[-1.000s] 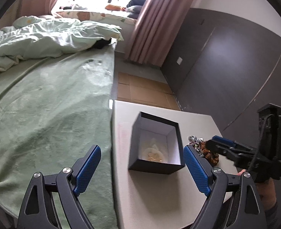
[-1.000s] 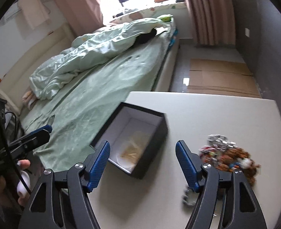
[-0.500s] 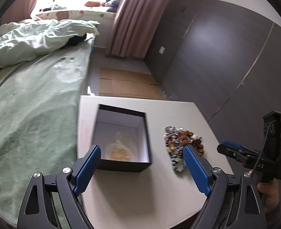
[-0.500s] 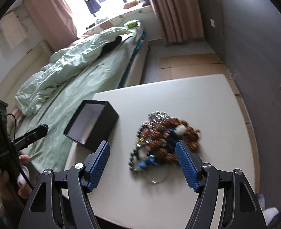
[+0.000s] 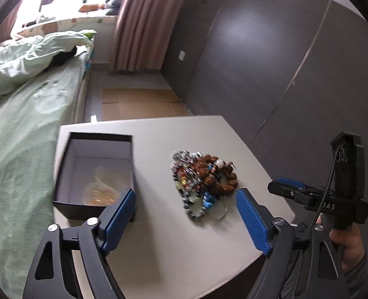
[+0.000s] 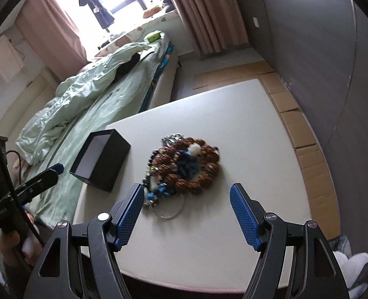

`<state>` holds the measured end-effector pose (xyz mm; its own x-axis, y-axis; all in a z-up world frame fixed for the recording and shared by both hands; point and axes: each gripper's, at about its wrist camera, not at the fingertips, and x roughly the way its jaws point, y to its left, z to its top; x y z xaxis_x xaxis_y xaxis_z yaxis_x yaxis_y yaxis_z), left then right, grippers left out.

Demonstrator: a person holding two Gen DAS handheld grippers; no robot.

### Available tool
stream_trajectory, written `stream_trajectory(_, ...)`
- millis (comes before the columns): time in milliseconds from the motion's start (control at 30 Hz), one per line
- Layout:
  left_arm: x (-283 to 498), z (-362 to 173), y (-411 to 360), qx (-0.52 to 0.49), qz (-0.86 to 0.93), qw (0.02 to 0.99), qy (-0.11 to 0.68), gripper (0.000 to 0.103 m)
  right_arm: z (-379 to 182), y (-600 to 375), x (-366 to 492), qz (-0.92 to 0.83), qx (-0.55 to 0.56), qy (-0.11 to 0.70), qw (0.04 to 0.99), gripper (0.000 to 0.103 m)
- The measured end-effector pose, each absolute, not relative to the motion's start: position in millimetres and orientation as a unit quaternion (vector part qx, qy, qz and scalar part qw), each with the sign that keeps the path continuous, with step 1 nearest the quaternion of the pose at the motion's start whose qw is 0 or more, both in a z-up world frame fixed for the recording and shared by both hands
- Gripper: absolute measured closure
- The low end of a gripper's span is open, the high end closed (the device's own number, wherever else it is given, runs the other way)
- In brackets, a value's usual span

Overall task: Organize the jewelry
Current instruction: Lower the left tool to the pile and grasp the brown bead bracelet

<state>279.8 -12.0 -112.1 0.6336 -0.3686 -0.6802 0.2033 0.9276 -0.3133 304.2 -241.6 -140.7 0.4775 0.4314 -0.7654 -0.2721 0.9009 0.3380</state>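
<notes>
A tangled pile of jewelry [image 5: 203, 179], with brown bead bracelets, blue beads and a metal ring, lies on the white table [image 5: 174, 239]; it also shows in the right wrist view [image 6: 181, 164]. An open black box [image 5: 96, 172] with a gold piece inside stands left of the pile, also seen from the right wrist [image 6: 100, 158]. My left gripper [image 5: 186, 221] is open and empty, hovering in front of the pile. My right gripper [image 6: 187, 214] is open and empty, just short of the pile.
A bed with green bedding [image 5: 21, 104] runs along the table's left side. A dark wall [image 5: 258, 62] stands to the right. Cardboard sheets [image 6: 291, 114] cover the floor beyond the table. The table's near edge [image 6: 184, 284] is close under the right gripper.
Both grippers have swung right, away from the box and onto the jewelry pile. The right gripper has drawn closer to the pile. Both stay open and empty.
</notes>
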Motion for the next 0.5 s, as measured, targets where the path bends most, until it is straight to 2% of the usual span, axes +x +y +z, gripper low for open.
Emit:
stream_trajectory(67, 280.5, -118.5, -22.5, -0.098, -0.165, 0.894, 0.404, 0.033, -144.4, -248.9, 301.9, 0.202, 0.088, 0.47, 0.855, 0.032)
stream_trajectory(333, 286.7, -147.6, -57.0, -0.088, -0.172, 0.876, 0.441, 0.054, -159.2, -275.4, 293.5, 0.189, 0.104, 0.477, 0.852, 0.032)
stream_trajectory(500, 286.4, -162.9, -74.4, -0.098, -0.16, 0.867, 0.462, 0.059, -168.7, -288.8, 290.2, 0.184, 0.117, 0.48, 0.85, 0.032)
